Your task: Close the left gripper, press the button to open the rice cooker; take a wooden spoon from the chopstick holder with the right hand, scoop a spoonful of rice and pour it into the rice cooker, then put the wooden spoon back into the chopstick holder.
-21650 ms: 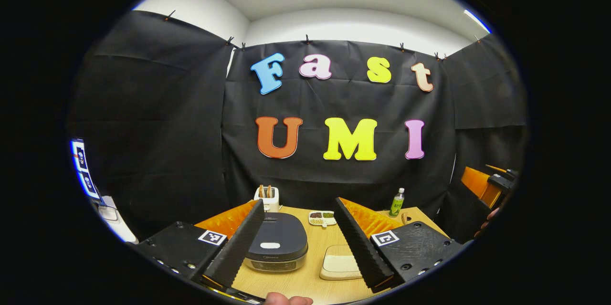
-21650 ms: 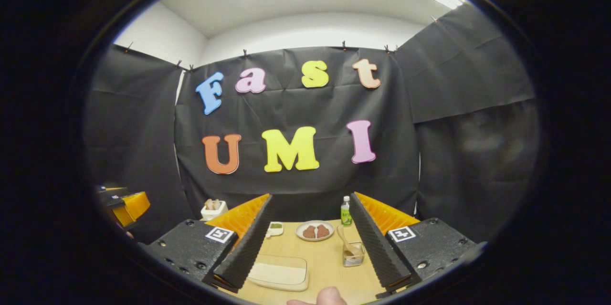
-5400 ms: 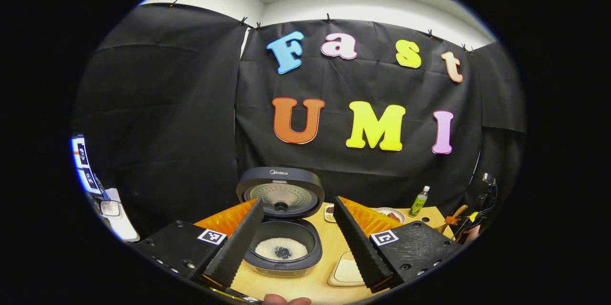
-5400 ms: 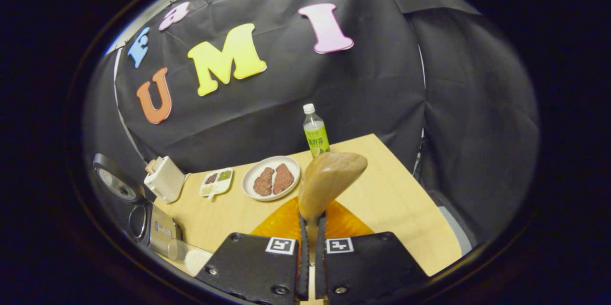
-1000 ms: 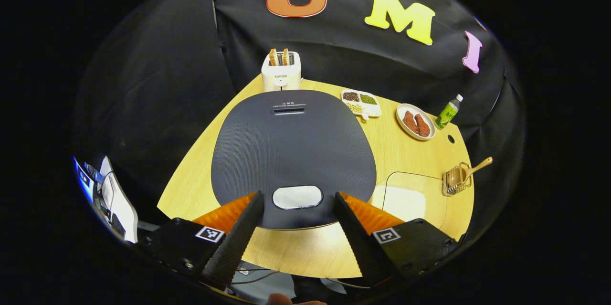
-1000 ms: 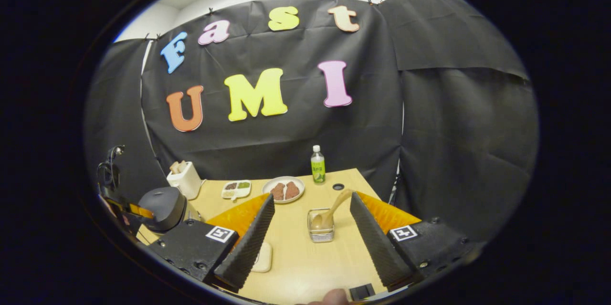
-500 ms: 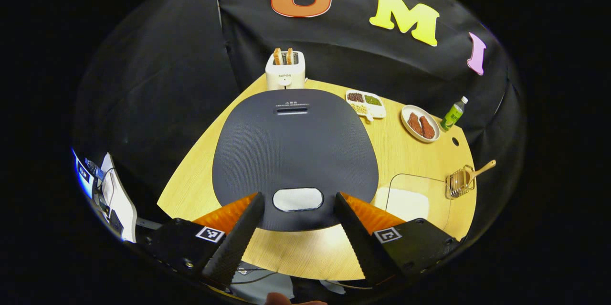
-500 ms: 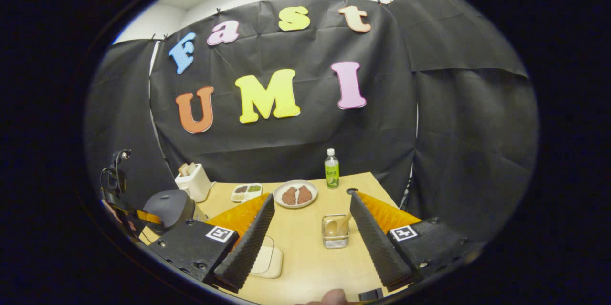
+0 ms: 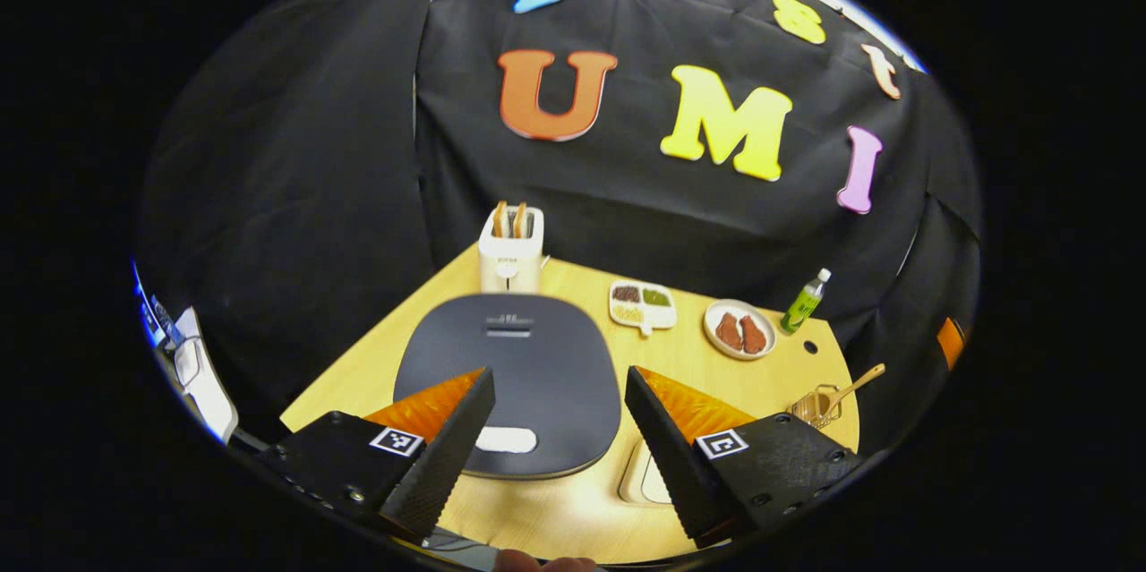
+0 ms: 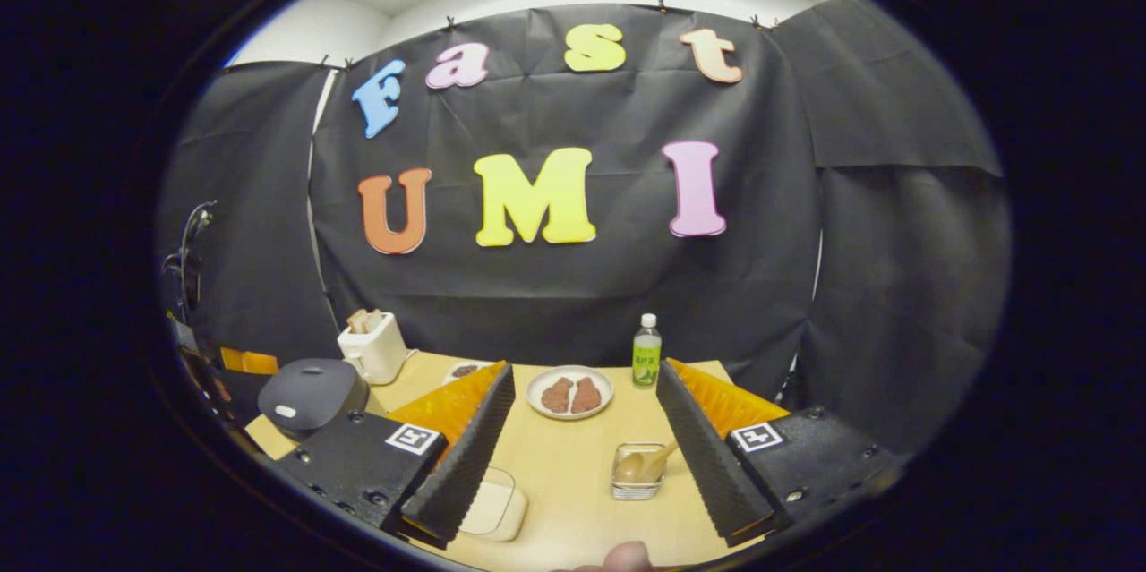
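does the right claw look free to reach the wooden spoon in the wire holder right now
Probably yes. The right claw is open, and the wooden spoon leans in the small wire holder just ahead between its fingers, with bare light wooden table and nothing in between.

Left tool [image 9: 555, 438] and right tool [image 10: 582, 465] gape (seemingly empty).

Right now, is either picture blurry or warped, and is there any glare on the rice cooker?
Left gripper view: slightly soft, with strong fisheye bending of the table edge; the rice cooker lid looks matte, with no glare. Right gripper view: sharper, the walls bow outward, and the rice cooker sits small and dim at the left edge.
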Demonstrator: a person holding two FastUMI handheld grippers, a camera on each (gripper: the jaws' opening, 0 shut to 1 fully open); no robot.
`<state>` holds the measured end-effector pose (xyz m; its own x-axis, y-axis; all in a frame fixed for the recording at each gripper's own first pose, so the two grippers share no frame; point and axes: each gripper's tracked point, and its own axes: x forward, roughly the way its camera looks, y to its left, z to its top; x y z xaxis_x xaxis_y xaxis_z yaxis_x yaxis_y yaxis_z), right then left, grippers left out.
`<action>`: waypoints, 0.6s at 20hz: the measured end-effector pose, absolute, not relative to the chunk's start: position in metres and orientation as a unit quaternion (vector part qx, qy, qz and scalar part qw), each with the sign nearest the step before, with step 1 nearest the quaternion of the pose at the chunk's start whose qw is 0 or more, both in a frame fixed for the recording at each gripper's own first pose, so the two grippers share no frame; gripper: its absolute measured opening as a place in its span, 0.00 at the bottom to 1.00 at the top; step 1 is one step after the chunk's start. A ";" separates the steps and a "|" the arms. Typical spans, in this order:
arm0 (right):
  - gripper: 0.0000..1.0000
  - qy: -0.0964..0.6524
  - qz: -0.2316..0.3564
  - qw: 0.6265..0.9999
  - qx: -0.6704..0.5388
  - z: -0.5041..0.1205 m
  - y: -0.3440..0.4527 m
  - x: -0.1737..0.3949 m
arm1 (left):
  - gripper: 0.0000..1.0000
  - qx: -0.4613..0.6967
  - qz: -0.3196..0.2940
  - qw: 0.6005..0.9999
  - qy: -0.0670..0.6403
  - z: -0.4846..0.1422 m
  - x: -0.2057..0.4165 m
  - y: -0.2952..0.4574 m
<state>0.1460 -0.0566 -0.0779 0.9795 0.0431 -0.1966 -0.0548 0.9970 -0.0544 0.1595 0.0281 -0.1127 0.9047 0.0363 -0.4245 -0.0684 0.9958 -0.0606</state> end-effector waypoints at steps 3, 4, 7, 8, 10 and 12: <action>1.00 0.071 0.022 0.997 -0.030 -0.059 -0.042 0.126 | 0.95 -0.012 -0.001 0.991 0.133 -0.059 0.142 0.007; 1.00 0.063 0.021 0.997 -0.028 -0.052 -0.035 0.114 | 0.95 -0.004 -0.008 0.994 0.106 -0.043 0.134 0.001; 0.94 0.042 0.012 0.999 -0.030 -0.036 -0.023 0.074 | 0.94 -0.005 -0.034 0.997 0.063 -0.014 0.094 -0.015; 0.94 0.034 0.009 0.999 -0.029 -0.030 -0.019 0.059 | 0.95 -0.009 -0.037 0.998 0.057 -0.012 0.079 -0.016; 1.00 0.018 0.004 0.999 -0.032 -0.022 -0.012 0.029 | 0.95 -0.013 -0.051 0.998 0.039 -0.005 0.047 -0.020; 1.00 0.011 0.000 0.999 -0.036 -0.021 -0.006 0.001 | 0.95 -0.006 -0.061 0.998 0.021 -0.001 0.021 -0.022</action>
<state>0.0006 -0.0057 -0.0207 0.9997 -0.0012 -0.0228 -0.0005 0.9974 -0.0719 0.0209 -0.0220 -0.0015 0.9917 -0.1222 -0.0403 0.1218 0.9925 -0.0137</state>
